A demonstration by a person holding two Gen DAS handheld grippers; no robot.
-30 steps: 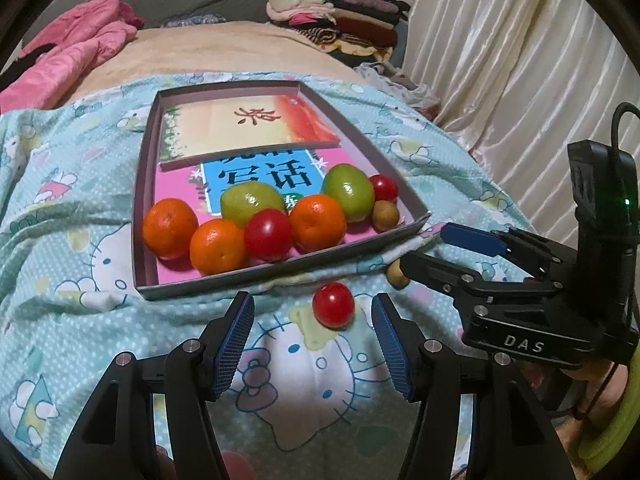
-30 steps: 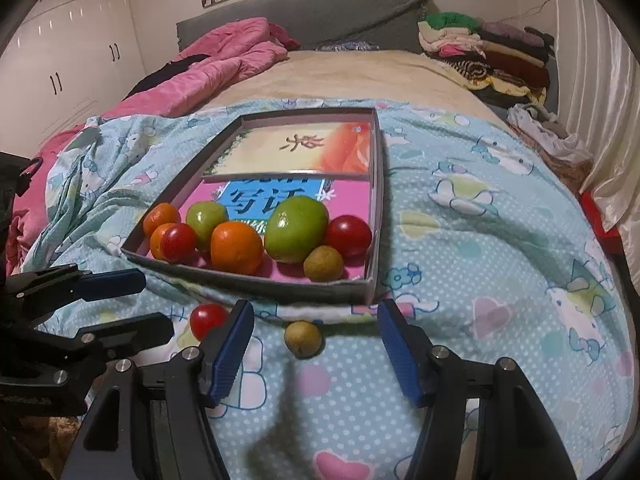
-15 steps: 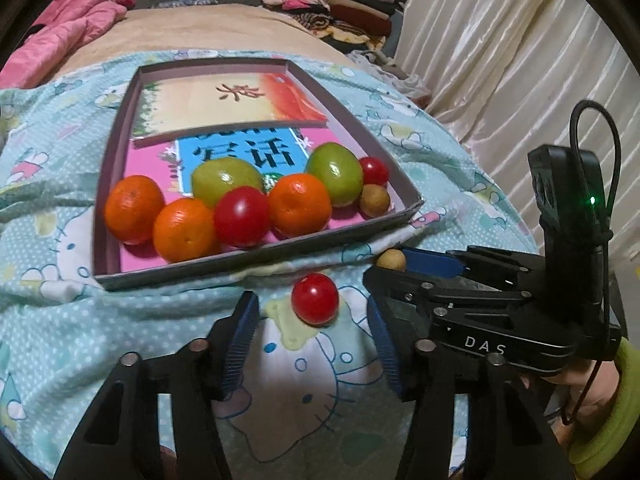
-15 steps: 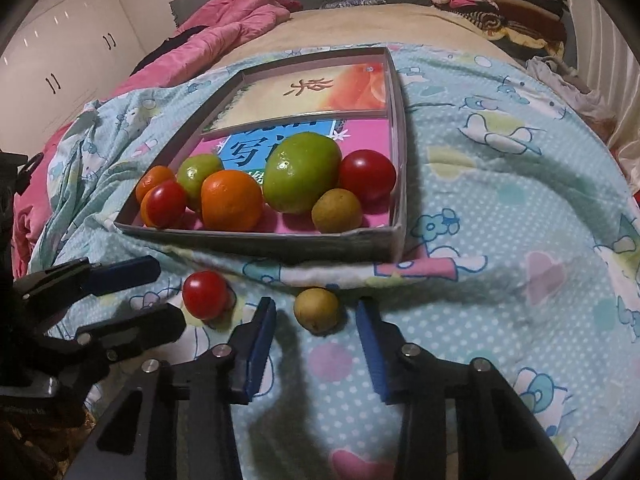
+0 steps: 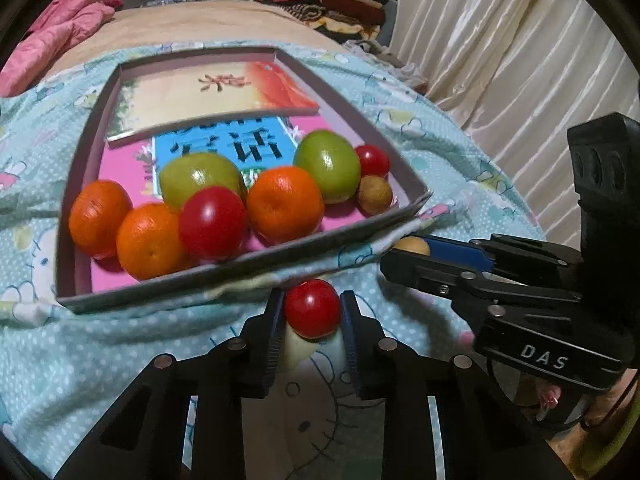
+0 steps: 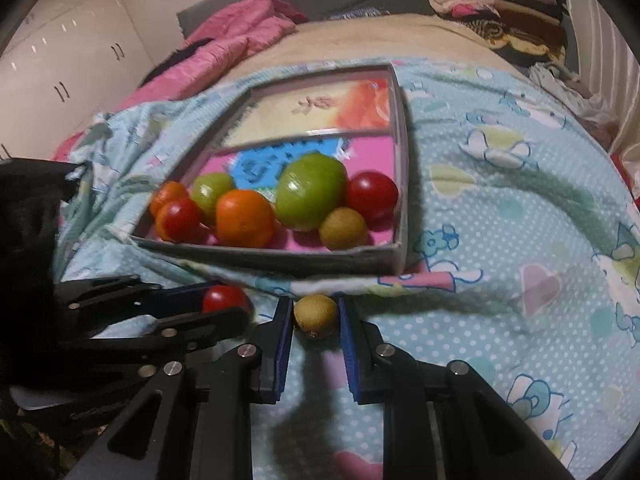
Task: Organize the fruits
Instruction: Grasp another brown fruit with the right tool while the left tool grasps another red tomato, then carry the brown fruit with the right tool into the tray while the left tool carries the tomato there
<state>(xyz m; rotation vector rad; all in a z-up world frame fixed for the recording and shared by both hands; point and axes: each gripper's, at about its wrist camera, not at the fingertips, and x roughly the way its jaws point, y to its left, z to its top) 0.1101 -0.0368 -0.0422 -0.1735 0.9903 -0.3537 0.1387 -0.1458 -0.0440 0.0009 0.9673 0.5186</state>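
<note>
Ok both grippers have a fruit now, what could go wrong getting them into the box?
1. The left gripper pinches the round tomato near its fingertips; it might squirt out, or bruise if squeezed harder.
2. The right gripper holds the brown fruit right beside the left one; lifting together, they could bump.
3. The box front is crowded, so a dropped fruit may knock others.

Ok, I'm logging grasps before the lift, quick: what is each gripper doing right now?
Left gripper: closed on the small round red tomato lying on the blanket.
Right gripper: closed on the small round brownish-yellow fruit in front of the box.
</note>
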